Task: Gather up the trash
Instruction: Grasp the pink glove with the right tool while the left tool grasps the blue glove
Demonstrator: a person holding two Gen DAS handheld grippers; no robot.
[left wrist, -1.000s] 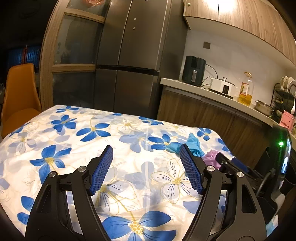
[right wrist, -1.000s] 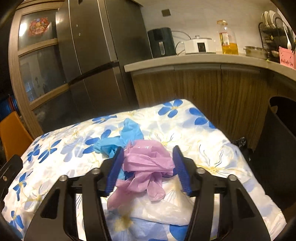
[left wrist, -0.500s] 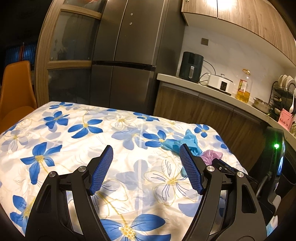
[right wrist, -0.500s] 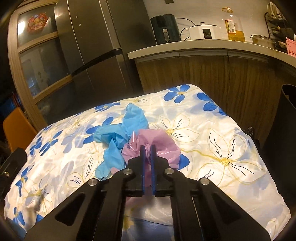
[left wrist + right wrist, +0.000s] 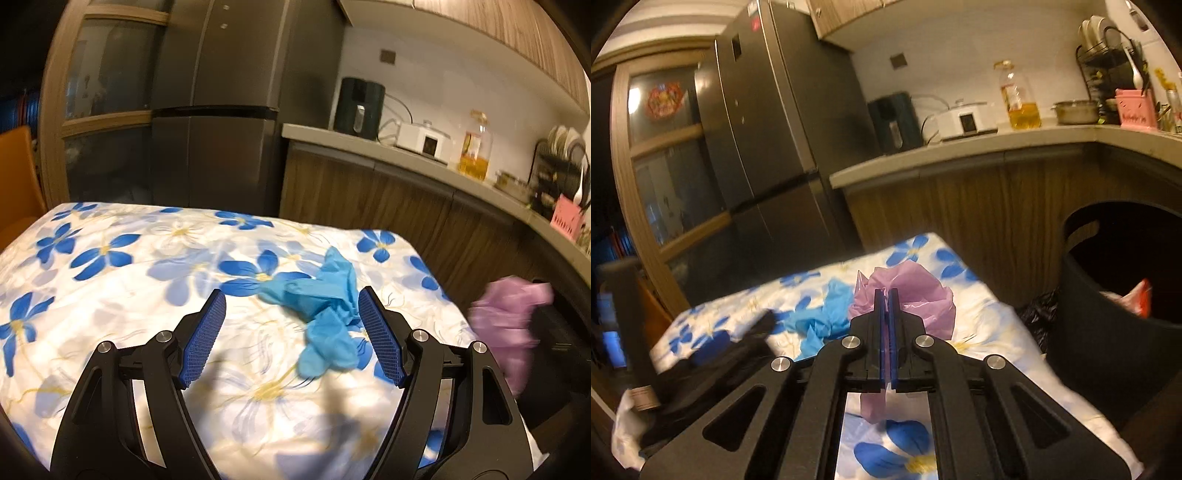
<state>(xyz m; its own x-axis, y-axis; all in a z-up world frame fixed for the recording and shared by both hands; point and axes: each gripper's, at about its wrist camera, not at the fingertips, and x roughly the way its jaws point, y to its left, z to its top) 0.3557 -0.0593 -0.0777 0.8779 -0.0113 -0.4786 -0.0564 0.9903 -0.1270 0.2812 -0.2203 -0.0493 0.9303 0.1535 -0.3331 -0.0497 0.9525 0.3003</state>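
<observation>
A crumpled purple glove (image 5: 919,295) is pinched in my right gripper (image 5: 886,295), which is shut on it and holds it above the flowered tablecloth (image 5: 982,325). The same purple glove (image 5: 509,325) shows blurred at the table's right edge in the left wrist view. A crumpled blue glove (image 5: 325,306) lies on the tablecloth (image 5: 110,295), just ahead of my left gripper (image 5: 291,306) and close to its right finger (image 5: 380,343). The left gripper is open with nothing between its pads. The blue glove (image 5: 820,317) also lies left of the purple one.
A black bin (image 5: 1108,302) with some trash inside stands right of the table, with a black bag (image 5: 1038,314) on the floor beside it. A fridge (image 5: 221,110), a wooden counter (image 5: 406,177) with appliances and an orange chair (image 5: 18,173) surround the table.
My right gripper shut on the purple glove and lifted it off the cloth toward the right. My left gripper moved forward and right, nearer the blue glove, still open.
</observation>
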